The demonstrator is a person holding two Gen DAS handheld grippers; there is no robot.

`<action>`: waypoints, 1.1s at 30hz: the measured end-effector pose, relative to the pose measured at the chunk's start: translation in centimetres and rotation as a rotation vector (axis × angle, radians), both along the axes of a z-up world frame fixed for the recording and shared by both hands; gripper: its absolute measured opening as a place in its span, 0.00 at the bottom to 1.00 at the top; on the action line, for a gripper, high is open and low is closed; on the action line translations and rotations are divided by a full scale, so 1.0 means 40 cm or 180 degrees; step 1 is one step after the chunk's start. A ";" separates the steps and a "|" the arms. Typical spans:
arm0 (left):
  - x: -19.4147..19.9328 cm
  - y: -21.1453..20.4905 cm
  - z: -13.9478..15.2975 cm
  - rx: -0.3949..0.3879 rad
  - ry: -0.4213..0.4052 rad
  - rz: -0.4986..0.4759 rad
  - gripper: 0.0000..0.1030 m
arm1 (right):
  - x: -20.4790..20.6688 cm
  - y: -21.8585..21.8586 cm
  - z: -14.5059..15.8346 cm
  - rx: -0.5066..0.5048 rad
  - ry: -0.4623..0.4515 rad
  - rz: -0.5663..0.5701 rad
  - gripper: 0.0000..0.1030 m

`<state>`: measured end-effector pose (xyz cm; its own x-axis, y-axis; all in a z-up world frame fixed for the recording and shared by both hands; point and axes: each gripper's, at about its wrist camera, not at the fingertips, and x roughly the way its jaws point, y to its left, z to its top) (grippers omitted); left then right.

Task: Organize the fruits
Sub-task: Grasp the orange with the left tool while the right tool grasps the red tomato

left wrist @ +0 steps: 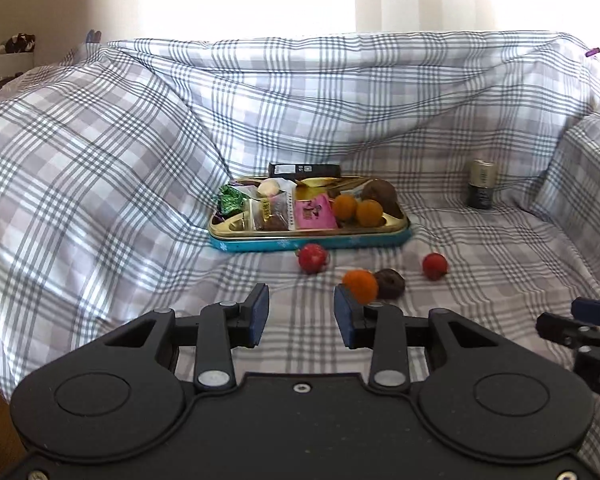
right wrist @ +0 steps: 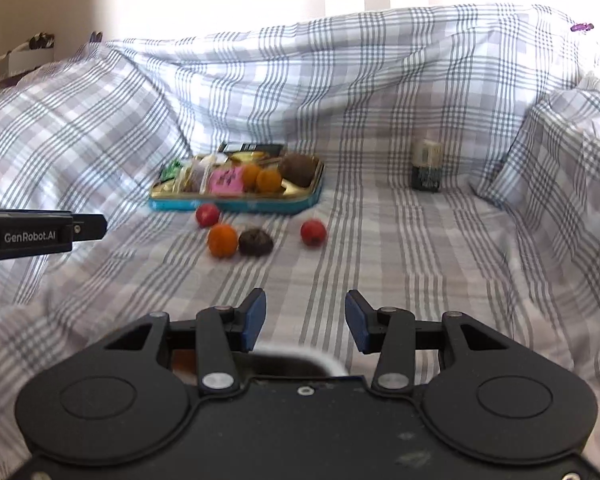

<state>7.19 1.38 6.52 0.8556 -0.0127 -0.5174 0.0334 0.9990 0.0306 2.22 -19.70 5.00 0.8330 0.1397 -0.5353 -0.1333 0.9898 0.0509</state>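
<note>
Fruits lie loose on the checked sheet (left wrist: 100, 168) just in front of the tray (left wrist: 312, 240), and that tray is your landmark. Going left to right along its front edge: a red fruit (left wrist: 312, 258) almost touching the blue rim, then an orange fruit (left wrist: 360, 286) with a dark brown one (left wrist: 390, 283) pressed against its right side, then a second red fruit (left wrist: 435, 266) a little apart, off the tray's right corner. Two orange fruits (left wrist: 358, 209) and a big brown one (left wrist: 380, 192) already sit in the tray's right compartment beside snack packets. A can (left wrist: 481, 185) stands well to the right of the tray.

Your left gripper (left wrist: 301, 316) has its jaws spread with nothing between them; the orange fruit sits just past its right fingertip, slightly right of the line it points along. Your right gripper (right wrist: 305, 320) is likewise parted and empty, and the loose fruits lie ahead and to its left.

I judge the left hand nearer the orange-and-brown pair. The fruits are round, so no long axis constrains your approach; shift right a touch before closing.
</note>
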 end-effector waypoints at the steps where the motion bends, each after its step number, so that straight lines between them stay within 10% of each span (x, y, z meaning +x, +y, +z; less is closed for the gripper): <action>1: 0.013 0.004 0.000 0.0001 0.0017 0.0015 0.44 | 0.017 0.000 0.004 0.0007 -0.0005 -0.0014 0.45; 33: 0.266 -0.064 -0.105 -0.0031 0.0379 -0.0285 0.44 | 0.388 0.020 -0.061 0.0159 0.0218 -0.0069 0.45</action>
